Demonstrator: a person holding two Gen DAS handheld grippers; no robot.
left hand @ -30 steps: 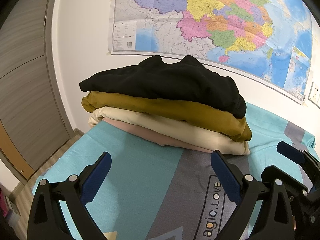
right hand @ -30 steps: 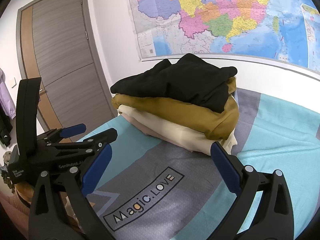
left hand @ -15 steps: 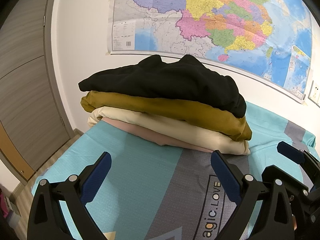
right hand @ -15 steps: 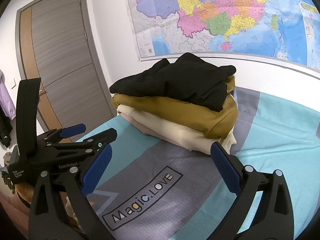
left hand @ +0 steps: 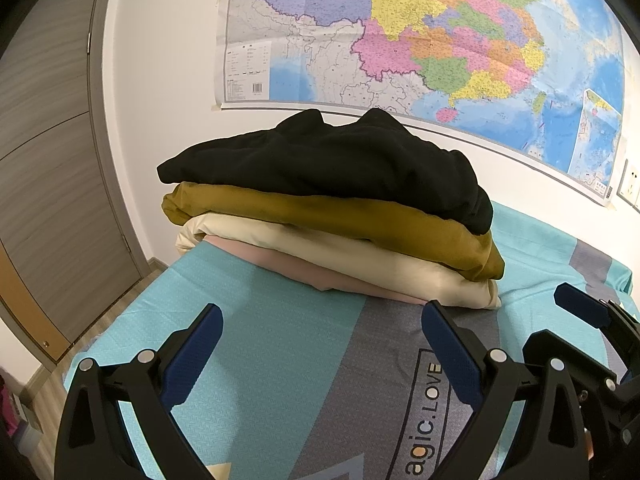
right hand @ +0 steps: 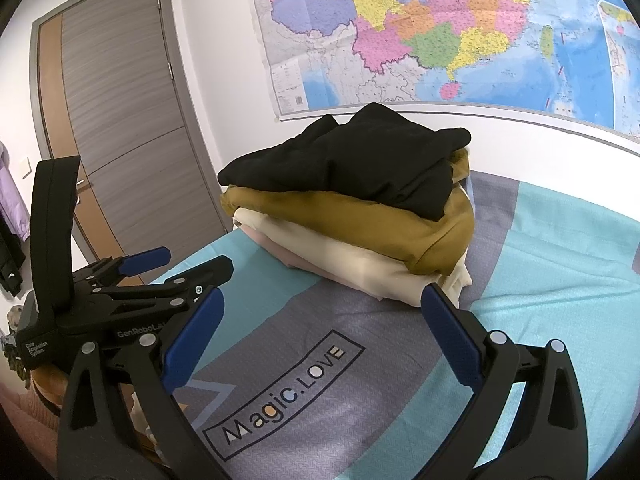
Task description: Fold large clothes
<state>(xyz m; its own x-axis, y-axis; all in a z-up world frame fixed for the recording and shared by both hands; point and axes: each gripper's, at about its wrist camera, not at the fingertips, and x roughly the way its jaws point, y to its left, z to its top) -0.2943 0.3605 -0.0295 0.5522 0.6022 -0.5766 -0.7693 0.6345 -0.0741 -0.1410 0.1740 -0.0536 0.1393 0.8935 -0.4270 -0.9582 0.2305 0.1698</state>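
Stack of folded garments on the teal-and-grey printed bedsheet (left hand: 280,344) by the wall: black top layer (left hand: 328,168), mustard-brown layer (left hand: 340,220), cream layer (left hand: 360,252), pale pink bottom layer (left hand: 296,268). Left gripper (left hand: 320,344) spread wide, holding nothing, hovering short of the stack; right gripper (right hand: 320,328) likewise wide and empty.

Black garment (left hand: 328,168) tops mustard (left hand: 340,220), cream (left hand: 360,256), pink (left hand: 304,268) ones on turquoise-grey sheet (left hand: 260,328).

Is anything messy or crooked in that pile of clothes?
A little. The black garment on top is bunched into two humps and hangs over the mustard one at the right. The cream layer and pink layer lie flatter. Both grippers, left and right, are open and empty.
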